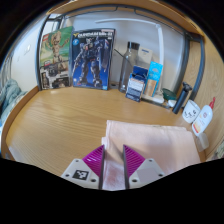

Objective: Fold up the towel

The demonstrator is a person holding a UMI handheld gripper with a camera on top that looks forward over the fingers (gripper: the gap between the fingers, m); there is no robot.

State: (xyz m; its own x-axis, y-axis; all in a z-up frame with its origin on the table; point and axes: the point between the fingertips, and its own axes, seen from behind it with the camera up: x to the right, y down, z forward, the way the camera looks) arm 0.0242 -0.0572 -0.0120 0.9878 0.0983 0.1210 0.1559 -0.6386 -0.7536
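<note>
A pale pink towel lies flat on the wooden table, ahead of the fingers and to their right. My gripper sits at the towel's near left edge. The fingers stand close together, and a strip of the towel's edge fills the narrow gap between the purple pads. The left finger is over bare wood and the right finger is over the cloth. The rest of the towel spreads away toward the right, with its far edge straight.
At the back of the table a robot poster box and a picture lean upright. A clear stand with a blue card and other small items sit back right. White bottles stand to the right of the towel.
</note>
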